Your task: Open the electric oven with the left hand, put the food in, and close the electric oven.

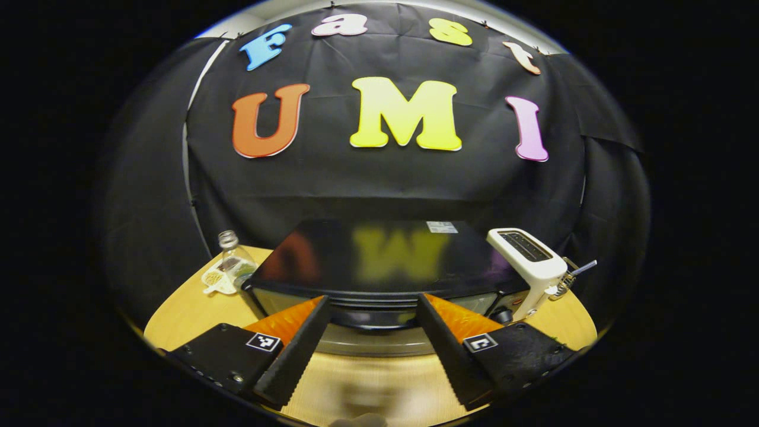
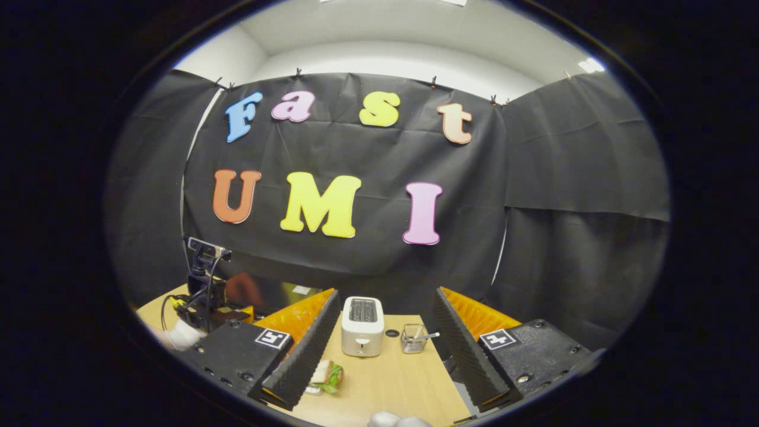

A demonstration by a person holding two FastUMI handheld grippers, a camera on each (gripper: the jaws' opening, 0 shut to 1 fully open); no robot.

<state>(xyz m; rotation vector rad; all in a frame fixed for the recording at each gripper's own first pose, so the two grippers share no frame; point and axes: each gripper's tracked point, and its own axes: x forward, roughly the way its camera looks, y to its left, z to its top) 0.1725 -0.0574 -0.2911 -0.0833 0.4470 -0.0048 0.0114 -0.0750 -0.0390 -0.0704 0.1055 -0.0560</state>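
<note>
The glossy black electric oven [image 1: 379, 261] sits at the far middle of the pale wooden counter [image 1: 178, 314], door closed, and the left gripper [image 1: 373, 323] hovers just in front of its handle with fingers spread, gripping nothing. Right of it stands a white two-slot toaster [image 1: 531, 261], left a clear glass bottle [image 1: 232, 261]. The right gripper [image 2: 385, 356] hangs released above a sandwich with green lettuce [image 2: 326, 375].
</note>
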